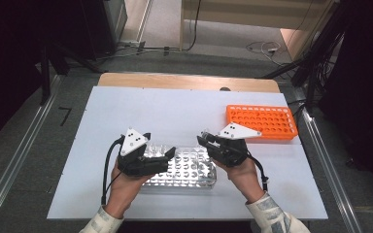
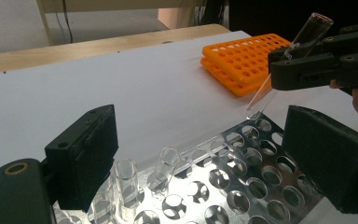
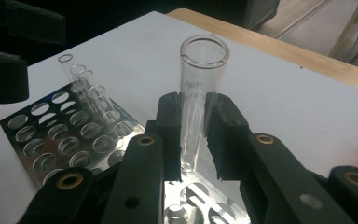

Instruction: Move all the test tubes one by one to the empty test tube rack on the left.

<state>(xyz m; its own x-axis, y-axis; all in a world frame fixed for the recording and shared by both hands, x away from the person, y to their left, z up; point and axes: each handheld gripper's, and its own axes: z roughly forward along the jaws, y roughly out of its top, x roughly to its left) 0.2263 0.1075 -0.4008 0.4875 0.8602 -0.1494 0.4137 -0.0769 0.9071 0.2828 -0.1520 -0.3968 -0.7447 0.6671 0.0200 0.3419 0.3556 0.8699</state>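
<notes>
— Which way did the glass tube [image 3: 196, 105] point?

— Long axis tilted a little off vertical, open mouth up, rounded end down, hanging just above the metal rack [image 1: 194, 170] near its right end.

— Who held it?

— The right gripper [image 1: 210, 141], jaws closed on its middle. The left gripper [image 1: 161, 154] stood wide open over the rack's left end, holding nothing, beside more tubes [image 2: 127, 186]. The orange rack [image 1: 261, 121] lay far right.
</notes>
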